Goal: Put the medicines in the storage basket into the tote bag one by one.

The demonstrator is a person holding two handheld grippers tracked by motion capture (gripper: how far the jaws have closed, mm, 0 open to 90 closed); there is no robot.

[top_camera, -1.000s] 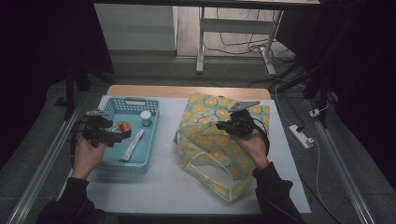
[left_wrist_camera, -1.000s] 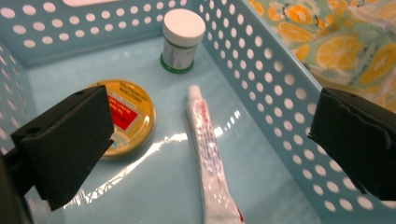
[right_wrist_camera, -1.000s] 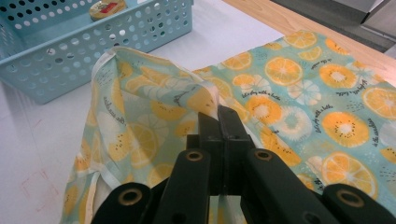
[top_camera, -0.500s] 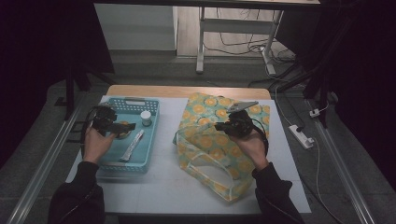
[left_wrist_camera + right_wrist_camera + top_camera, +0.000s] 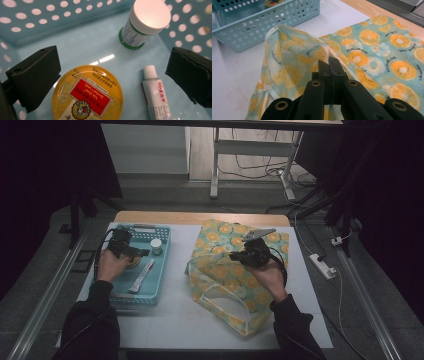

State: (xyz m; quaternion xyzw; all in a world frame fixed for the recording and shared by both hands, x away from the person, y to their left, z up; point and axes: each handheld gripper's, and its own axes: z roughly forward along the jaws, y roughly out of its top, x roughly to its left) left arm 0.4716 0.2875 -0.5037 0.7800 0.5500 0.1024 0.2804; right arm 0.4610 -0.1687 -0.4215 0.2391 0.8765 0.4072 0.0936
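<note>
My left gripper [image 5: 135,253] hangs open inside the blue perforated basket [image 5: 116,298]. In the left gripper view its jaws [image 5: 113,72] stand wide apart above a round yellow candy tin [image 5: 87,95], touching nothing. A white tube [image 5: 156,96] lies beside the tin, and a white-capped bottle [image 5: 142,25] with a green base stands farther in. In the high view the tin [image 5: 132,264], tube [image 5: 142,276] and bottle [image 5: 156,246] sit in the basket. My right gripper [image 5: 329,62] is shut on the raised rim of the orange-print bag [image 5: 382,42], holding the mouth of the bag [image 5: 225,270] up.
The basket and bag rest on a white mat over the wooden table [image 5: 200,217]. A power strip [image 5: 322,266] lies on the floor to the right. Table legs and cables stand beyond the far edge. The basket wall [image 5: 274,20] is to the bag's left.
My left hand has moved forward and down from the basket's left edge to a spot over the tin. The right hand and the bag have stayed put.
</note>
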